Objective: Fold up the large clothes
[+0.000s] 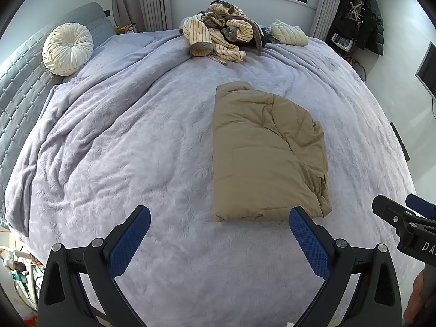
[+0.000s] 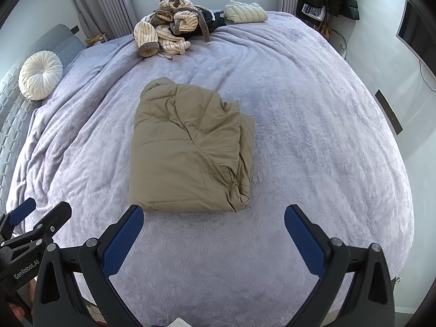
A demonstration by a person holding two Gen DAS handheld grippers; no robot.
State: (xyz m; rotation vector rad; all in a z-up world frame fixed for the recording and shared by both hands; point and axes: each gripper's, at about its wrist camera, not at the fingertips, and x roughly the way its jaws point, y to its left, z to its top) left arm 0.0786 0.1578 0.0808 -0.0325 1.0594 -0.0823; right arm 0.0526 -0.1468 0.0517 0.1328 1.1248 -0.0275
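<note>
A tan puffer jacket lies folded into a thick rectangle on the lavender bed cover. My left gripper is open and empty, hovering just short of the jacket's near edge, with its right fingertip by the near right corner. My right gripper is also open and empty, centred in front of that near edge. Each gripper shows at the edge of the other's view: the right one and the left one. Neither touches the jacket.
A crumpled striped robe and a folded pale quilted jacket lie at the bed's far end under the window. A round white pillow rests against the grey headboard on the left. Dark coats hang at the back right.
</note>
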